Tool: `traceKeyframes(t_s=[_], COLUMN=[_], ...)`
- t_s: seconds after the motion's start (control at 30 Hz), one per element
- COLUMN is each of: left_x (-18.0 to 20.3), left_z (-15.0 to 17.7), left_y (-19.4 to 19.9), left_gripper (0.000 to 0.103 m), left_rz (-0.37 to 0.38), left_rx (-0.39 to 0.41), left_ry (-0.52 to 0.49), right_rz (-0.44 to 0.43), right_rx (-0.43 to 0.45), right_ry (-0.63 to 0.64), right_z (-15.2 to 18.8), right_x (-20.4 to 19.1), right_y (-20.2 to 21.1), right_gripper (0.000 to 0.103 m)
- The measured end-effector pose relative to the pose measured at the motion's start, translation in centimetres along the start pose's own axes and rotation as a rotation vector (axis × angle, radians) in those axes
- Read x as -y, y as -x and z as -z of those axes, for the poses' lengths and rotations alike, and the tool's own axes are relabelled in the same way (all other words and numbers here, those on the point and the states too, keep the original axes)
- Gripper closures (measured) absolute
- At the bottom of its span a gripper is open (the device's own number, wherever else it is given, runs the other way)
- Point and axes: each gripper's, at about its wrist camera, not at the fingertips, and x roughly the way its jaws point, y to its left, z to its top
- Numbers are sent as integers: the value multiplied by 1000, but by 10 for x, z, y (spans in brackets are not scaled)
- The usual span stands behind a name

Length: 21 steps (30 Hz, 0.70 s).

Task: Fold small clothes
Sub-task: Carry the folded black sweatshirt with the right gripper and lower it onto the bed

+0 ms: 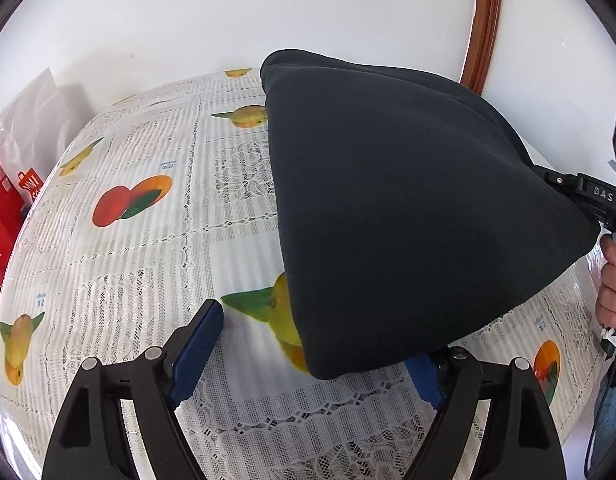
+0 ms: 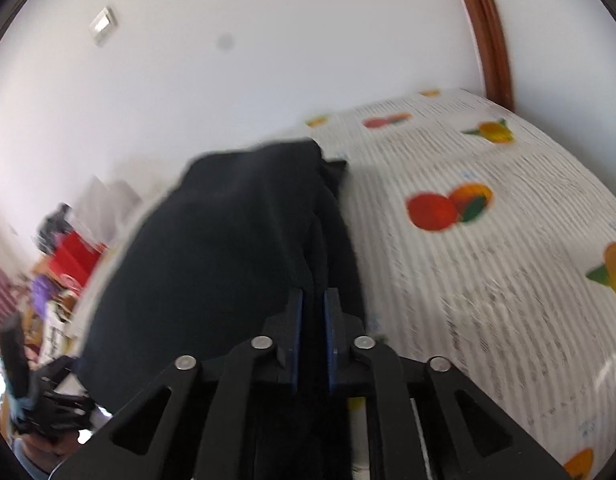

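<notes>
Right now I am holding my left tool (image 1: 316,344) released, its blue fingers (image 1: 198,354) spread wide just above the surface (image 1: 156,264), which is wearing a lace-and-fruit cloth; off to its far left a white bag (image 1: 32,120) and red packaging (image 1: 8,208) are standing by the wall. The dark garment (image 1: 408,216) is hanging ahead and to the right of that tool, its near lower corner drooping over the right-hand finger, though I cannot tell whether cloth and finger are touching. From there the garment is rising and stretching rightward to my right tool (image 2: 313,308), which is clenching a bunched edge of it between nearly closed fingers and keeping most of it lifted off the surface. So the long axis is running from that pinched edge on the right down toward the free corner at my left, and I judge the left tool is nearer that corner and best placed for taking it.
</notes>
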Motion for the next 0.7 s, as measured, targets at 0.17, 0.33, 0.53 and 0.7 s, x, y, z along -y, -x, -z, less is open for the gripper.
traceKeyframes(t_s=[0.17,0.33,0.53,0.7], left_x=[-7,-6,-14,-26], left_z=[4,14,-7,-21], left_y=[9,46,63,25], left_gripper=[23,24,24,23], left_rz=[41,130,91,12], left_rx=[-15,52,113,51], left_ry=[-9,0,5,40], right_rz=[50,121,168,187], right_rx=[115,78,31,12], right_ry=[22,198,201,246], right_z=[9,37,48,33], right_x=[-11,-30,-19,-27], right_y=[46,44,57,68], right_gripper=[85,85,85,84])
